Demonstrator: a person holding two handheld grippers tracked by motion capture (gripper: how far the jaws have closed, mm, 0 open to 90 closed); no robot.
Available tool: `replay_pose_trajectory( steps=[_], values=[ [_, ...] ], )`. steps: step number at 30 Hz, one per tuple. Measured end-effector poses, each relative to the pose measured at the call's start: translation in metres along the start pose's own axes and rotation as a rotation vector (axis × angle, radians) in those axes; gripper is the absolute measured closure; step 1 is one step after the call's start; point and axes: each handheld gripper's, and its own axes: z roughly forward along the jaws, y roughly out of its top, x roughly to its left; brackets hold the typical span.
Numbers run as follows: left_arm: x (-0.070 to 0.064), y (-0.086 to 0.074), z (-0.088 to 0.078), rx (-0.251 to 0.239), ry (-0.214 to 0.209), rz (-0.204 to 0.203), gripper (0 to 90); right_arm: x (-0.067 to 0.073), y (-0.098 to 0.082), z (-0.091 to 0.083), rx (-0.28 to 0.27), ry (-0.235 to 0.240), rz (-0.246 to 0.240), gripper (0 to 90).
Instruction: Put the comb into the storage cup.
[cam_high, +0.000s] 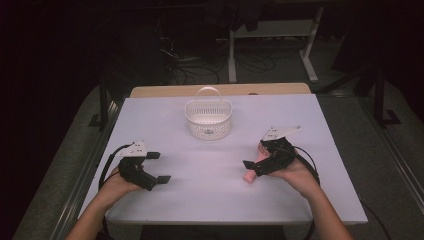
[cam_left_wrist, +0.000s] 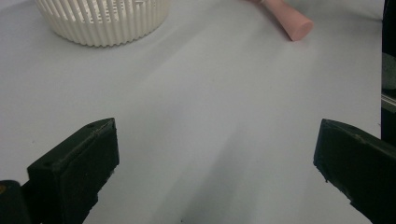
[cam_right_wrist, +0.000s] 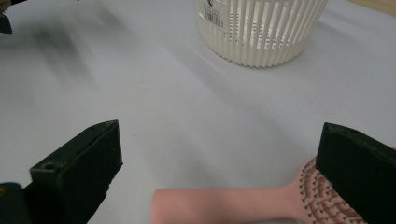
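A white table (cam_high: 215, 200) is being viewed from above, with a white slatted basket (cam_high: 208, 120) standing toward its far side as the landmark. To the near left of the basket, the left gripper (cam_high: 157, 167) is being held low over bare table, its jaws standing wide apart with nothing between them. To the near right of the basket, the right gripper (cam_high: 254, 162) is being lowered over a pink hairbrush (cam_high: 249, 175), its jaws also spread wide and not yet closed on anything.

The hairbrush (cam_right_wrist: 224, 205) is being shown lying flat on the table, well apart from the basket. A smooth, round pink handle is seen pointing left in the right gripper view, widening into a head (cam_right_wrist: 322, 200) set with fine bristles. It is judged to be light, stiff plastic, likely a little slippery. The handle, near the neck, is judged the best place to be gripped, since the bristles would give under the jaws.
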Motion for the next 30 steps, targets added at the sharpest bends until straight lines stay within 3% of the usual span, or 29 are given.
replay_pose_trajectory(
  steps=[19,30],
  values=[
    [0.001,-0.001,-0.001,-0.012,-0.007,-0.003,0.0,0.001,0.027,0.023,0.029,0.029,-0.027,0.1],
    [0.000,0.000,-0.001,-0.013,-0.009,0.000,0.0,0.000,0.030,0.032,0.077,0.050,-0.021,17.2]
  ],
)
